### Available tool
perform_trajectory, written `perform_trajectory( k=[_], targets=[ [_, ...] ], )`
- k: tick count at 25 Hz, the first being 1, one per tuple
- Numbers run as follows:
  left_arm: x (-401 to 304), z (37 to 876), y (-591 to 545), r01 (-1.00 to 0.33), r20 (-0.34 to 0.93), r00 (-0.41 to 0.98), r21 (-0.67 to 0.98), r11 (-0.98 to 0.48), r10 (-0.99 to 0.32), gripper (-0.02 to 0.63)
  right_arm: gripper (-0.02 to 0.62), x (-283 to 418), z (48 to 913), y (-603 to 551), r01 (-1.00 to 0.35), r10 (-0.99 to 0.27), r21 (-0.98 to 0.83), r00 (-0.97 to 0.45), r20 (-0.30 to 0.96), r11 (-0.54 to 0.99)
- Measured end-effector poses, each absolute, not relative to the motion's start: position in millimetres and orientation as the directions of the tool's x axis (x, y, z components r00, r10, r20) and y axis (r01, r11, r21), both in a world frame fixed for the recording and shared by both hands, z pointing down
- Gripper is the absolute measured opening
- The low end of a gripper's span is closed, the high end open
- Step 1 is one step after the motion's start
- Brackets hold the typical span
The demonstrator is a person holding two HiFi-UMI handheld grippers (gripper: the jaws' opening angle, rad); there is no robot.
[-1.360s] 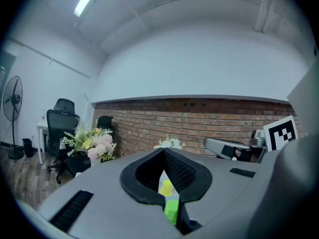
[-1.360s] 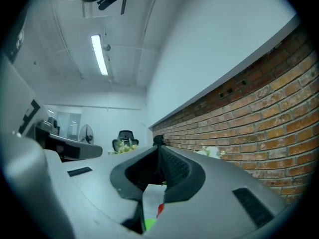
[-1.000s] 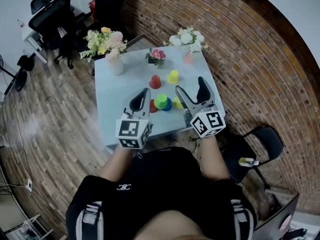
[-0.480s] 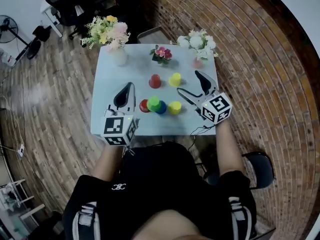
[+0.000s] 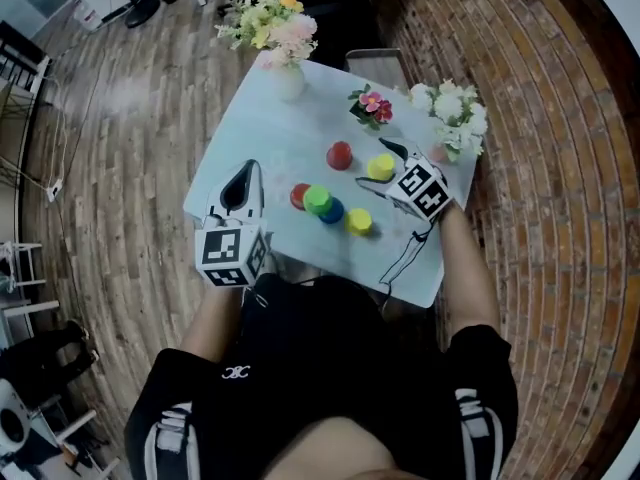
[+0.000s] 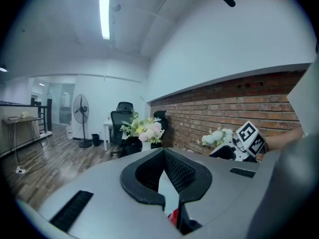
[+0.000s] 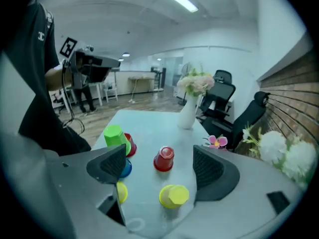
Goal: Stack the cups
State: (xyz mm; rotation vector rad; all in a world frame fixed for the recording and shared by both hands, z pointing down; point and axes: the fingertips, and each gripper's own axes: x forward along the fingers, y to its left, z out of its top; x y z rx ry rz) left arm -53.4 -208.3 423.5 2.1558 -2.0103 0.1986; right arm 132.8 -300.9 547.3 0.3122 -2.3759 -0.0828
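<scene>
The table [image 5: 250,138] carries six cups. A far red cup [image 5: 339,155] stands mouth-down near the table's centre, and a far yellow cup [image 5: 380,167] stands just to its right. Nearer the person, a near red cup [image 5: 298,196], a green cup [image 5: 318,200] and a blue cup [image 5: 332,212] form a tight cluster. Whether the green cup rests on the blue one cannot be determined. A near yellow cup [image 5: 359,221] stands just right of this cluster. The right gripper [image 7: 158,158] is over the right side of the table with its jaws spread wide. In the right gripper view the far yellow cup lies low between the jaws, closer to the right-hand jaw, and neither pad presses on it. The far red cup appears beyond it in the gap, and the left-hand jaw partly covers the near yellow cup. The left gripper [image 5: 248,168] is over the left side of the table, well apart from the cups. Its jaw tips are together and nothing is held between them. A vase of flowers [image 5: 285,53] stands at the far left corner, a small pink flower pot [image 5: 370,105] at the far edge, and white flowers [image 5: 450,113] at the far right.
</scene>
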Motion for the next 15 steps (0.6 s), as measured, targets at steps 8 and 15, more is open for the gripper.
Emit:
perform_trajectory(
  k=[8, 15],
  targets=[
    [-77.0, 441.7, -185.7, -0.992, 0.268, -0.094, 0.051, 0.112, -0.959, 0.003, 0.414, 110.2, 616.2, -326.9, 0.031, -0.112, 0.152, -0.533, 0.839, 0.988],
    [-84.7, 441.0, -178.9, -0.986, 0.272, -0.136, 0.058, 0.157, -0.953, 0.002, 0.41, 90.6, 656.5, -347.5, -0.046, -0.059, 0.042, -0.481, 0.875, 0.998]
  ],
)
